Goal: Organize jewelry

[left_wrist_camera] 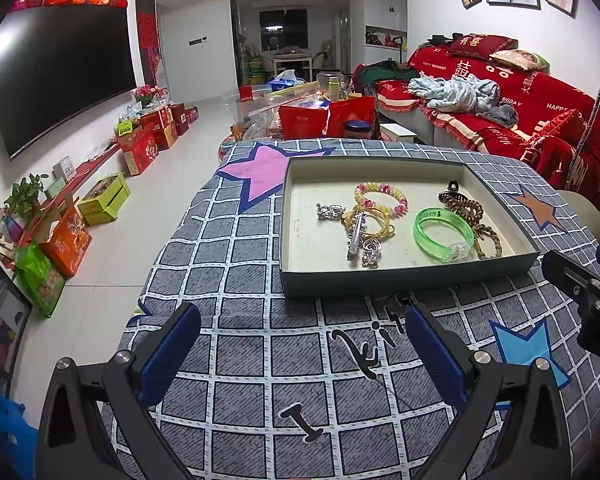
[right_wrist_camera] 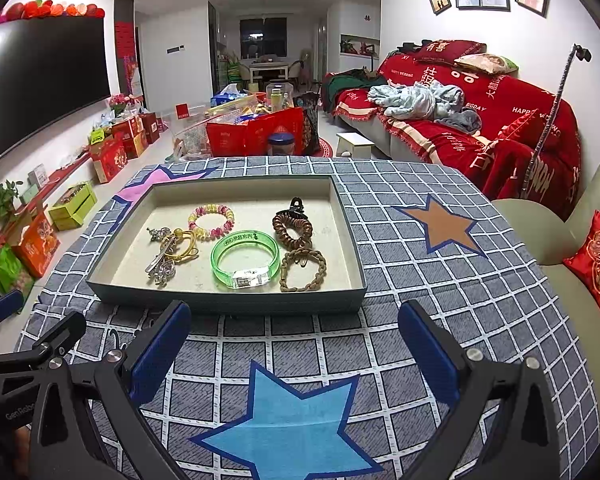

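Behind everything stretched a living room with a dark television (right_wrist_camera: 40,80) on the left wall and a sofa draped in red covers (right_wrist_camera: 480,120) on the right. Nearer, a table under a grey checked cloth with stars (right_wrist_camera: 440,320) carried a shallow grey tray (right_wrist_camera: 228,302), lying left of centre in the right wrist view.

All the jewelry lay inside that tray. At its near middle sat a green bangle (right_wrist_camera: 245,258), with a brown braided loop (right_wrist_camera: 303,270) just to its right and a coiled brown hair tie with a dark clip (right_wrist_camera: 293,226) beyond that. Farther left lay a pink and yellow beaded bracelet (right_wrist_camera: 212,221), and at the left a tangled heap of gold rings, a silver clip and small silver charms (right_wrist_camera: 168,254), touching or overlapping one another.

Both tools hovered over the cloth on the near side of the tray. The left gripper (left_wrist_camera: 300,356) had its blue pads spread wide with nothing between them; the right gripper (right_wrist_camera: 296,354) was likewise wide open and empty.

Judging by that, either no pick had begun or the tools were between picks. A next move would call for reaching over the near wall and closing on one piece; the tangled heap looked hardest to separate, the bangle easiest.
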Motion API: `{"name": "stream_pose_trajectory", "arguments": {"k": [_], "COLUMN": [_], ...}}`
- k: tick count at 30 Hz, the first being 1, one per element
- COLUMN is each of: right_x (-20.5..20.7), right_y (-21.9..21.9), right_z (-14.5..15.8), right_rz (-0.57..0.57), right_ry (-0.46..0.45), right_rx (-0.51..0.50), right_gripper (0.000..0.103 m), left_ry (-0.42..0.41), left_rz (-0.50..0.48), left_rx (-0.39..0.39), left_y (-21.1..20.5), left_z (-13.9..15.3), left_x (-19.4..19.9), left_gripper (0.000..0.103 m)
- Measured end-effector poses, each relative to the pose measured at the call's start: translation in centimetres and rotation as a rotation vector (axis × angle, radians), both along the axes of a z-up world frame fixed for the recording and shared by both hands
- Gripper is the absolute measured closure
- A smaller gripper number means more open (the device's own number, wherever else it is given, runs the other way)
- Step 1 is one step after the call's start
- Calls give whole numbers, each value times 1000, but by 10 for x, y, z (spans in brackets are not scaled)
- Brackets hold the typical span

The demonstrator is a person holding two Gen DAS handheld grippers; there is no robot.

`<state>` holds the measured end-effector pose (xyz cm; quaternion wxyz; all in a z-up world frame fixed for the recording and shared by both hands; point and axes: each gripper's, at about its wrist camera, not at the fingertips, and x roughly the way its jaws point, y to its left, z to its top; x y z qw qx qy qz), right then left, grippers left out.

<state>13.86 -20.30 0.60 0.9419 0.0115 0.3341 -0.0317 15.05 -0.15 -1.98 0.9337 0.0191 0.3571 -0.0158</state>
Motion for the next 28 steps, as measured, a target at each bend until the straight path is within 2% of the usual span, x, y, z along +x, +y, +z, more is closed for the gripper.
{"name": "stream_pose_trajectory", "arguments": {"k": [28], "right_x": [-4], "right_y": [1], "right_z": [-1], "right_rz": [0], "right_ry": [8], "right_rx": [6], "right_gripper": [0], "left_ry": [-8], "left_rz": [-3], "left_rx": [3], "left_y": [2], "left_z": [0], "left_x": [0], "left_gripper": [0]}}
